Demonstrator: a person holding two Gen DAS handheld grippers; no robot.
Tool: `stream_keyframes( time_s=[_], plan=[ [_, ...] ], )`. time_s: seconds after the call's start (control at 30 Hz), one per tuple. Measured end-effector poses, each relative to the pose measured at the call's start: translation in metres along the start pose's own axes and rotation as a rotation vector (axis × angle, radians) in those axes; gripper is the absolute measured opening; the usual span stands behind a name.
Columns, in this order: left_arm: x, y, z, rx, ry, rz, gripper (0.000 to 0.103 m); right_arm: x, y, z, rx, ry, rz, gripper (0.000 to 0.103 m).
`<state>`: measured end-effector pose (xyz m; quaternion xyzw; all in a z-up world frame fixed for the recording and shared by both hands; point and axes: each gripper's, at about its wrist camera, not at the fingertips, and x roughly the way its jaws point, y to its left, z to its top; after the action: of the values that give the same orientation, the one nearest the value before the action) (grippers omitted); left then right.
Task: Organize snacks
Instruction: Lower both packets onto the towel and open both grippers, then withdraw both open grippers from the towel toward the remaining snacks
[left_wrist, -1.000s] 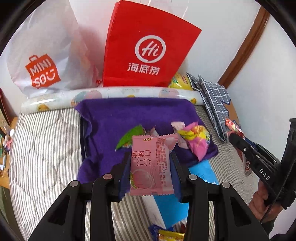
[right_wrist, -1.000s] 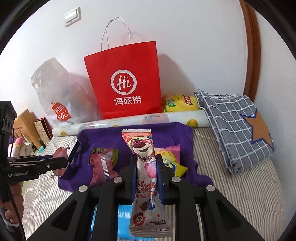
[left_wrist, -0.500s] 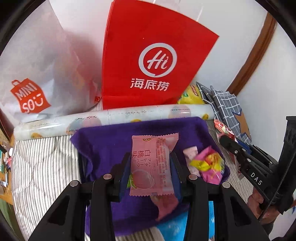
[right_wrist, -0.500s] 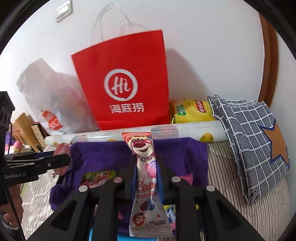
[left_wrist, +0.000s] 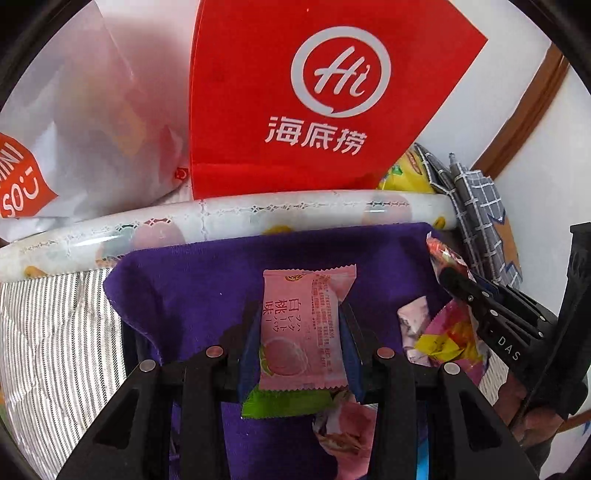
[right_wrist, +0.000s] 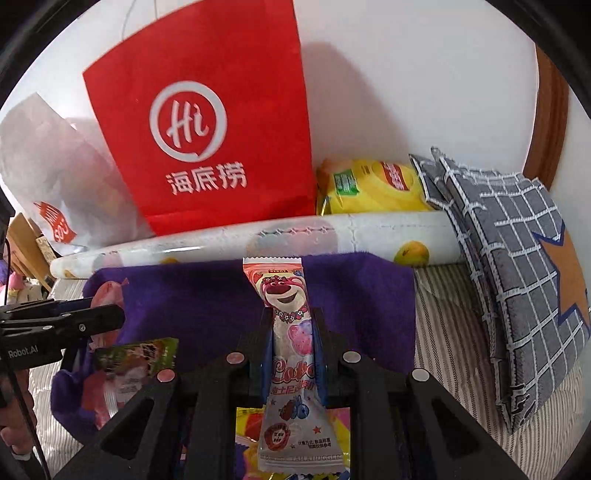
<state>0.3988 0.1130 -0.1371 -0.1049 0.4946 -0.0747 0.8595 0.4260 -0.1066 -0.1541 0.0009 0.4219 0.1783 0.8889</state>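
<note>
- Your left gripper (left_wrist: 301, 328) is clamped on a pink peach-print packet (left_wrist: 304, 328), held upright between its pads above the purple cloth (left_wrist: 192, 288).
- Your right gripper (right_wrist: 293, 350) is clamped on a long bear-print stick packet (right_wrist: 291, 354), also upright and over the purple cloth, nearer its back edge.
- Judging by the task, the step in hand is carrying both snacks toward the cloth, or perhaps the red paper bag (left_wrist: 295, 99) standing behind it; which one is the target cannot be told.
- Keep each packet square in the jaws. The stick packet is gripped near its middle with a long tail hanging toward you, so move smoothly or it may swing and slip.
- If you set them down on the cloth, lower until the wrapper touches the fabric before you let go, and pick a bare purple patch so you don't bury the loose snacks.
- Mind the other gripper: from the left view the right one sits just beside the cloth's right edge, so release one at a time.
- Count, as far as it shows: two grippers, two held packets, one purple cloth, one red paper bag, one white shopping bag (left_wrist: 74, 122) left of the red bag, one rolled printed sheet (right_wrist: 258, 240) along the cloth's back edge, one yellow chip bag (right_wrist: 373, 188) right of the red bag.
- Loose snacks on the cloth: at least four, namely a green-edged one (left_wrist: 284, 402), a pink one just below it, a pale one and a pink-and-yellow one (left_wrist: 447, 339) to its right. Overlap hides any more.
</note>
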Motion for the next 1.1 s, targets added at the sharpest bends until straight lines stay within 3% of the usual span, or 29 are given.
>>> stream_keyframes(
  time_s=[0.47, 0.57, 0.63, 0.73, 0.97, 1.1],
  plan=[
    [0.001, -0.007, -0.003, 0.024, 0.016, -0.009, 0.041, 0.009, 0.002, -0.003, -0.007, 0.040, -0.005, 0.023],
    [0.001, -0.008, -0.002, 0.026, 0.021, -0.019, 0.041, 0.005, 0.001, -0.004, 0.005, 0.045, 0.006, 0.030],
    [0.000, -0.009, -0.002, 0.026, 0.025, -0.014, 0.054, 0.000, 0.001, -0.005, 0.017, 0.043, 0.013, 0.037],
    [-0.004, -0.013, -0.002, 0.034, 0.020, 0.001, 0.062, -0.012, 0.002, -0.006, 0.018, 0.033, 0.008, 0.043],
    [-0.023, -0.024, -0.002, 0.050, -0.001, 0.001, 0.072, -0.052, 0.003, -0.009, 0.026, -0.001, -0.010, 0.062],
    [-0.035, -0.034, -0.005, 0.064, -0.002, 0.012, 0.072, -0.078, 0.003, -0.012, 0.039, -0.015, -0.047, 0.066]
  ],
)
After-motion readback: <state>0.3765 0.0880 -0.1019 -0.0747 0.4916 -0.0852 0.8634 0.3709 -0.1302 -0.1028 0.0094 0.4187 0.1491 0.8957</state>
